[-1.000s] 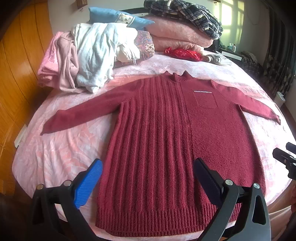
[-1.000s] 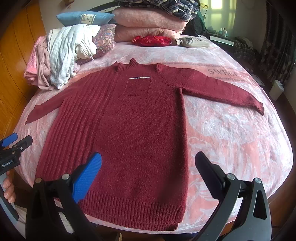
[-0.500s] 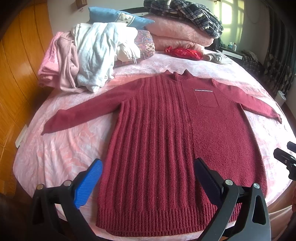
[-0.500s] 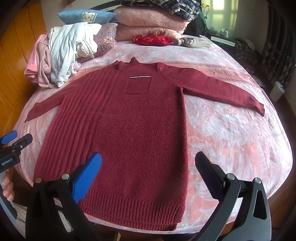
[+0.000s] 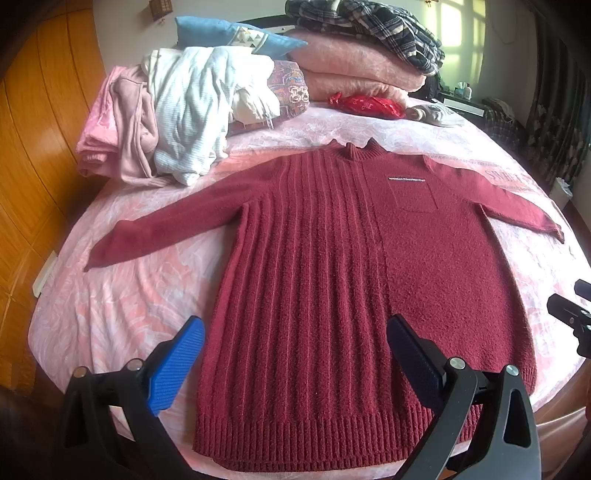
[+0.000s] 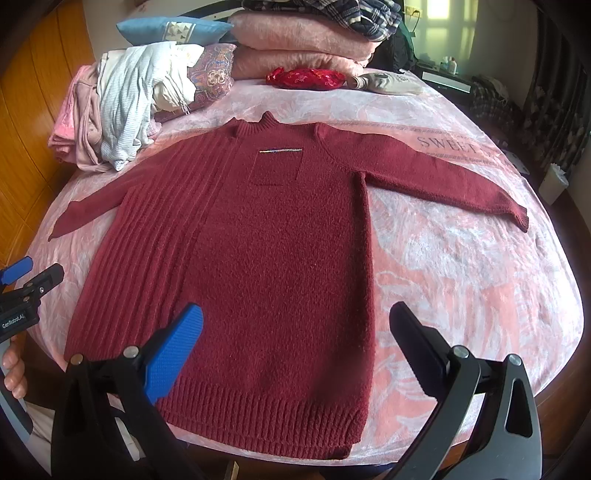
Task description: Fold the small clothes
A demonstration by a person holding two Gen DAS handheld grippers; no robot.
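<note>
A dark red knit sweater (image 5: 332, 280) lies flat, front up, on the pink bedspread (image 5: 122, 302), both sleeves spread out to the sides. It also shows in the right wrist view (image 6: 258, 258). My left gripper (image 5: 295, 343) is open and empty, held above the sweater's hem on its ribbed left half. My right gripper (image 6: 295, 332) is open and empty, above the hem's right part. Each gripper's tip shows at the edge of the other view, the right one (image 5: 570, 314) and the left one (image 6: 29, 288).
A heap of pink and white clothes (image 5: 173, 118) lies at the bed's back left. Folded pink blankets (image 5: 351, 70) with a plaid garment (image 5: 373, 26), a blue pillow (image 5: 236, 37) and a red pouch (image 5: 365, 105) lie at the back. A wooden wall (image 5: 33, 147) runs along the left.
Both grippers have drifted slightly, so the sweater sits a little lower in the views. Both stay open; the sweater has not moved.
</note>
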